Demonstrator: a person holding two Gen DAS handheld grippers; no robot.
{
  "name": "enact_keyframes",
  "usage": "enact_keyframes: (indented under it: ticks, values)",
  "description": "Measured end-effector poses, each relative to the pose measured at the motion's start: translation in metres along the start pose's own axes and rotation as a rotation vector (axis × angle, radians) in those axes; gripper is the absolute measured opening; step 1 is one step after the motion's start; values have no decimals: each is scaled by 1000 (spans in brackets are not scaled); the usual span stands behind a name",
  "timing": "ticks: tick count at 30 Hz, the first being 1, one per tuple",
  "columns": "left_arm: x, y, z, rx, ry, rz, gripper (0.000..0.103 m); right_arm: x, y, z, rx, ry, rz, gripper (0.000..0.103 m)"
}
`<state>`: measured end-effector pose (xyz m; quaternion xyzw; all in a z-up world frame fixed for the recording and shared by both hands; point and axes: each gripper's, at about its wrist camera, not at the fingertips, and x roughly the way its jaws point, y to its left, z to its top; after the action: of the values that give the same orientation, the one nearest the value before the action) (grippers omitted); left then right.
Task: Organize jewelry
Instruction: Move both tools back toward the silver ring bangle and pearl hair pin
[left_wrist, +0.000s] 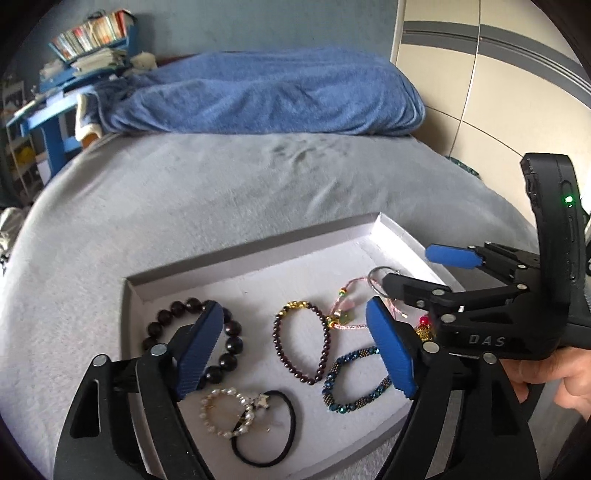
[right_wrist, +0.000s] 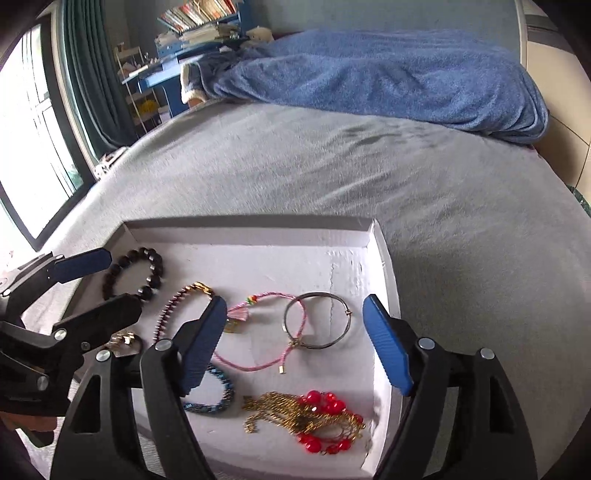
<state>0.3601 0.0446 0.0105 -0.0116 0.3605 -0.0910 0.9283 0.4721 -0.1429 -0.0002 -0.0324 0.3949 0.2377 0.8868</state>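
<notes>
1. Tray (right_wrist: 384, 258): shallow white box lid on the grey bed cover (right_wrist: 443, 184), holding all the jewelry. Both grippers hover over its near edge.

2. Left gripper (left_wrist: 295, 350): fingers spread wide, nothing between them. It hangs over the left half of the tray. At its 10 o'clock, partly under the left pad, lies the dark bead bracelet (left_wrist: 184, 314); at 12 o'clock, between the pads, the garnet bracelet (left_wrist: 301, 343); at 6 o'clock the pearl bracelet (left_wrist: 225, 410), touching the black hair tie (left_wrist: 280, 428); at 4 o'clock the blue beaded bracelet (left_wrist: 354, 380).

3. Right gripper (right_wrist: 295, 347): fingers spread wide, holding nothing. It hangs over the right half of the tray.

4. Silver bangle (right_wrist: 317, 319): lies flat at 12 o'clock from the right gripper, between its two pads. The pink cord bracelet (right_wrist: 258, 332) overlaps the bangle's left rim; its long axis runs from 10 o'clock to 4 o'clock.

5. Gold chain with red beads (right_wrist: 314, 417): a tangled heap at 6 o'clock from the right gripper, nearest the tray's near edge, apart from the bangle.

6. Judgement: the right gripper is the nearer tool for the bangle, cord and chain; the left for the beaded pieces. The overlapping bangle and cord look like the likeliest pair to separate next.
</notes>
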Motion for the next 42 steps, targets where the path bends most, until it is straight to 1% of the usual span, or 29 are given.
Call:
enact_keyframes:
  ticks: [3, 8, 10, 16, 20, 23, 27, 31, 36, 40, 42]
  values:
    - [-13, 1, -4, 5, -16, 39, 89, -12, 5, -4, 4, -14, 5, 80]
    - [-37, 4, -16, 7, -16, 75, 90, -36, 13, -10, 4, -40, 16, 84]
    - [-49, 8, -24, -6, -23, 87, 91, -45, 15, -14, 3, -47, 19, 85]
    - [-78, 13, -47, -33, -20, 104, 91, -66, 27, -33, 11, -46, 27, 86]
    - [-94, 18, -62, -65, -10, 102, 91, -77, 31, -48, 27, -41, 35, 87]
    - [-102, 15, -79, -72, 26, 103, 91, -84, 33, -60, 37, -29, 42, 87]
    - [-109, 4, -104, -57, 88, 105, 91, -89, 35, -77, 42, -7, 43, 87]
    - [-113, -5, -124, -42, 131, 110, 91, -95, 35, -89, 51, 7, 41, 87]
    - [-118, -14, -143, -20, 163, 119, 91, -101, 37, -101, 62, 17, 45, 87]
    - [-115, -17, -156, 1, 204, 141, 91, -103, 45, -116, 59, 41, 45, 87]
    - [-113, -19, -162, 8, 227, 130, 91, -105, 52, -126, 36, 56, 47, 86]
